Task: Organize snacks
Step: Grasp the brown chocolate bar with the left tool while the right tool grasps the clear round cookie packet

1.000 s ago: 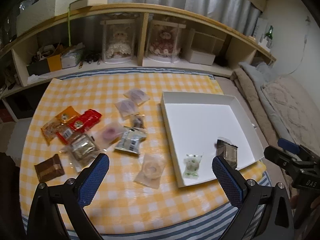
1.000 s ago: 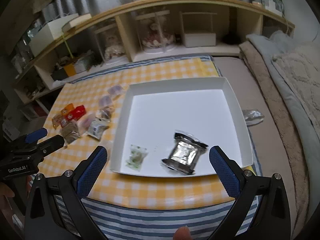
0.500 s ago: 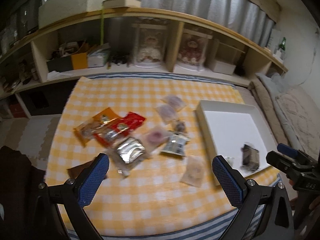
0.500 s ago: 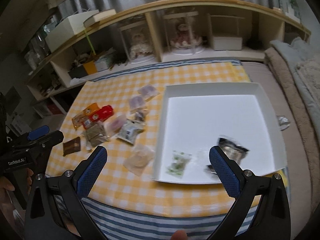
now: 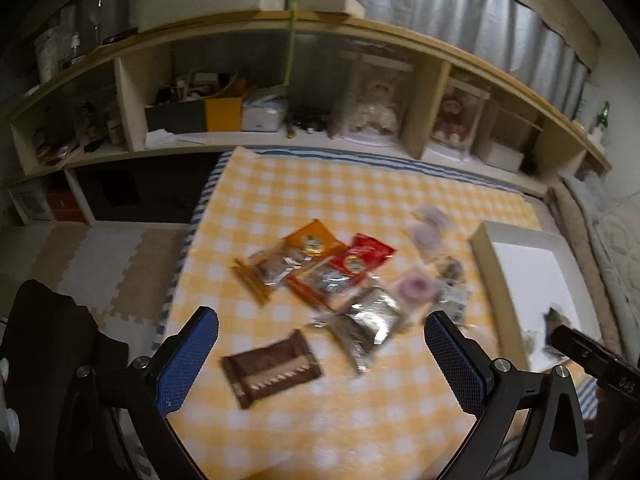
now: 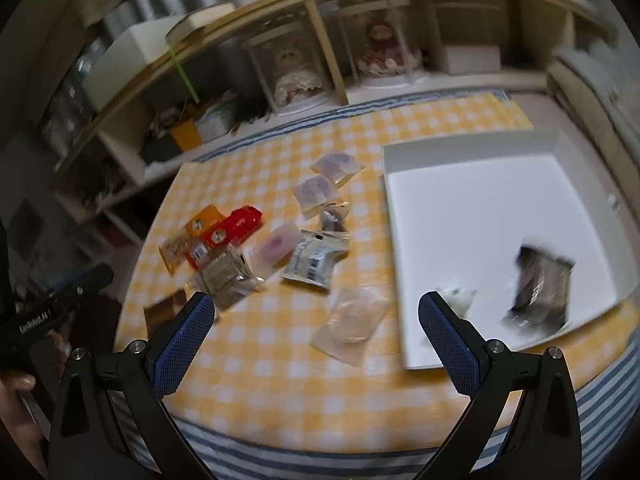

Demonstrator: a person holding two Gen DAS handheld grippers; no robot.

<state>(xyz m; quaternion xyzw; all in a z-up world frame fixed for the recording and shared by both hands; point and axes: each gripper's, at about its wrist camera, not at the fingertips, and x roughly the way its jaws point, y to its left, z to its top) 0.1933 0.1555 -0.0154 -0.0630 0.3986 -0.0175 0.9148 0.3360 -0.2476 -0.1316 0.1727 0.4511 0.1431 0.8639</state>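
Observation:
Several snack packets lie on the yellow checked cloth. In the left wrist view a brown packet lies between the fingers of my open left gripper, with a silver packet, a red packet and an orange packet beyond. My right gripper hangs open and empty above a clear packet. The white tray at the right holds a dark foil packet and a small green-white one.
A long wooden shelf with boxes and cased dolls runs behind the table. Foam floor mats lie at the left. Bedding lies right of the tray. A hand holds the left gripper at the left edge of the right wrist view.
Both grippers have swung left, away from the tray and toward the loose packets. The brown packet now lies between the left fingers. Both stay open and empty.

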